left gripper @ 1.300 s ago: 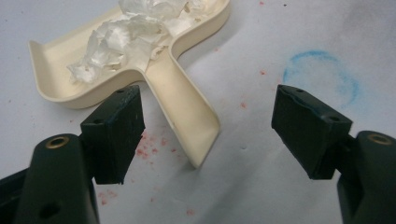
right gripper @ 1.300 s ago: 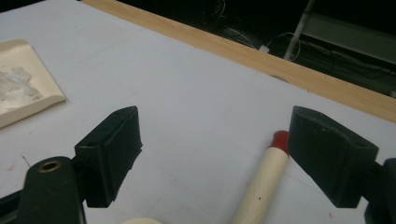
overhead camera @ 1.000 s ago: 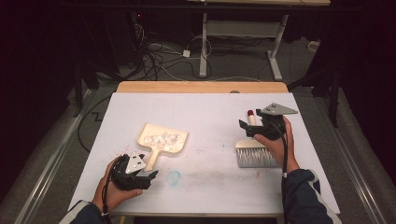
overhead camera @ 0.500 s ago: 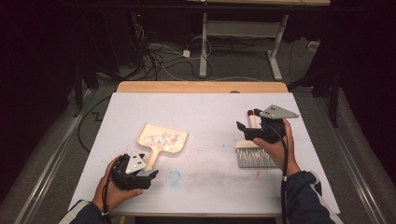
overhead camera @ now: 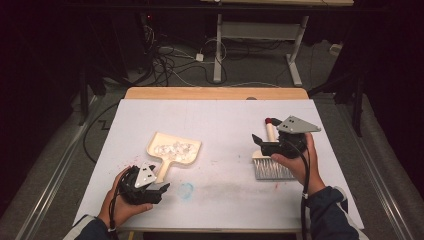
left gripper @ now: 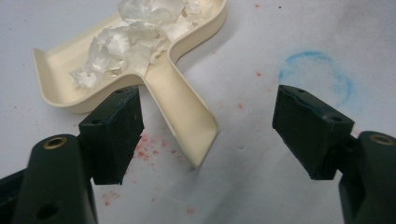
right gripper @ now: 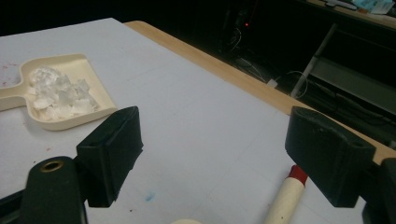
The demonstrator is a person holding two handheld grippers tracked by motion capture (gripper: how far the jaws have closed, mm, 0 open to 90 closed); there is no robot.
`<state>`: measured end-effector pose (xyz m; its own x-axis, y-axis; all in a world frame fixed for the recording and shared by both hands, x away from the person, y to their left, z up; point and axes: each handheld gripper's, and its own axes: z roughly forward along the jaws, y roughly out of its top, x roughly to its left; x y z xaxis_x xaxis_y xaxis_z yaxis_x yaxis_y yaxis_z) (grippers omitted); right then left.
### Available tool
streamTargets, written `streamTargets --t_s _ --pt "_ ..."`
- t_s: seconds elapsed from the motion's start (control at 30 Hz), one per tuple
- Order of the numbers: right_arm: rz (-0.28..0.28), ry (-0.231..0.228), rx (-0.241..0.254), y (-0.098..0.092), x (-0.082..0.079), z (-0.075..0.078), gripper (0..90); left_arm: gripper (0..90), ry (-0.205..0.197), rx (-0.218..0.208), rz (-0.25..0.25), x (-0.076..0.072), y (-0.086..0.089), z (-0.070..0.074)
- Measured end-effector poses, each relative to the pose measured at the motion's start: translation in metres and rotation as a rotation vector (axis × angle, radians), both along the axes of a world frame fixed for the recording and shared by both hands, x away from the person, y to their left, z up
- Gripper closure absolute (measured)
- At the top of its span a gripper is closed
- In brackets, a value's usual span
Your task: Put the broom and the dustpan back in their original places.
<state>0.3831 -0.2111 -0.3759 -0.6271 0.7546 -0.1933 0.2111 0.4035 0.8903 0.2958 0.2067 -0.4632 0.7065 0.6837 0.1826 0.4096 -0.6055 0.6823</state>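
Observation:
A cream dustpan (overhead camera: 175,148) lies left of centre on the white table, with crumpled white scraps (overhead camera: 172,148) in it. In the left gripper view the dustpan (left gripper: 140,60) points its handle (left gripper: 187,116) toward me. My left gripper (left gripper: 210,116) is open, and the handle's end lies between the jaws without touching them. In the high view my left gripper (overhead camera: 161,191) rests near the front edge. A brush (overhead camera: 272,167) with a red-tipped handle (overhead camera: 270,125) lies on the table at the right. My right gripper (overhead camera: 259,142) hovers open above it, and the brush handle (right gripper: 287,196) shows below its jaws.
A blue chalk ring (overhead camera: 186,190) and red specks (left gripper: 149,147) mark the table (overhead camera: 225,115) near the left gripper. Beyond the wooden far edge (overhead camera: 215,93) are cables, a desk frame and dark floor. From the right gripper view the dustpan (right gripper: 60,98) lies far left.
My right gripper has shifted a little and lifted above the brush, which lies where it was. The left gripper and the dustpan have not moved.

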Motion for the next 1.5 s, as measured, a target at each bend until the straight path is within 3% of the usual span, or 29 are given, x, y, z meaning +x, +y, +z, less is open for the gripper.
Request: streamTargets --t_s 0.17,0.63,1.07,1.5 --pt "0.014 -0.016 -0.011 0.001 -0.006 0.003 19.6 24.2 -0.017 0.003 -0.008 0.0 0.0 0.001" --pt "0.04 -0.037 -0.032 -0.003 -0.03 0.006 19.5 24.2 -0.004 0.003 -0.011 0.0 -0.001 0.0" --pt "0.06 -0.04 -0.043 -0.018 -0.047 0.003 19.5 24.2 -0.002 0.009 -0.012 0.0 -0.002 0.0" --pt "0.078 -0.046 -0.045 -0.031 -0.061 -0.01 19.4 24.3 -0.016 0.013 -0.018 0.0 -0.003 0.001"
